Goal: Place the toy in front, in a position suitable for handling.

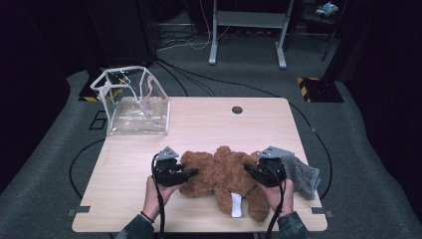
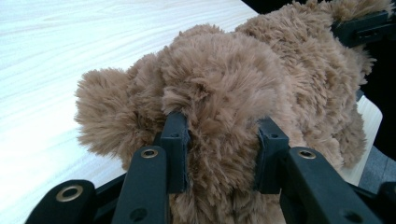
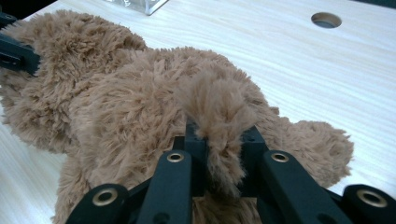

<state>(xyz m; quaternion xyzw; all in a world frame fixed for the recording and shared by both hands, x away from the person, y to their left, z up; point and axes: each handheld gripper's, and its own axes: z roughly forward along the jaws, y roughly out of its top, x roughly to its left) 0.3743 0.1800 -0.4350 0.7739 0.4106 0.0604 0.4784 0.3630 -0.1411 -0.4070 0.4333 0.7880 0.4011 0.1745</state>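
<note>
Bear (image 1: 219, 174) of shaggy brown plush lying on the near half of the wooden table (image 1: 209, 124), pinched from both sides.

The left gripper (image 1: 191, 173) is clenched on a thick wad of fur at the toy's left end, its black pads (image 2: 176, 140) sunk into the pile; the right gripper (image 1: 251, 172) grasps a narrower tuft at the right end, its pads (image 3: 196, 140) nearly meeting around it. A white tag (image 1: 237, 205) lies on the bear near the table's front edge. A grey knitted cloth (image 1: 303, 175) rests just beside the right gripper, at the right edge. A clear plastic bag (image 1: 135, 105) with pale trim stands open, well apart, at the far left corner. A round hole (image 1: 237, 109) marks the far side.
</note>
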